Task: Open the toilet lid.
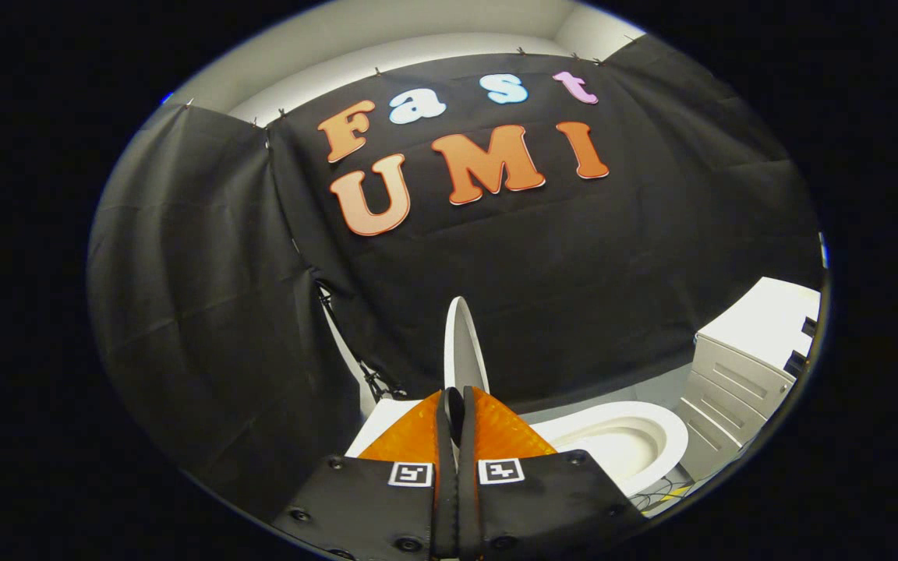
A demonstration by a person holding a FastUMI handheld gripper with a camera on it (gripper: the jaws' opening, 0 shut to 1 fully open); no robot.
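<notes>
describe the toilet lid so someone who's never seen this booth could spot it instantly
Start at the white toilet bowl in front of the black cloth wall, left of the white drawer cabinet. The toilet lid rises at the bowl's left, pinched between the fingers of the gripper. Unlike the low bowl, it stands upright, seen edge-on as a thin white oval.

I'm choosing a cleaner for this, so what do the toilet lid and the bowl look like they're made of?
Toilet lid: looks like smooth white plastic, thin and edge-on, raised upright, with the gripper fingers closed on its edge. Toilet bowl: likely glazed ceramic, judging by its glossy white thick rounded rim with soft reflections. Neither can be confirmed by look alone.
</notes>
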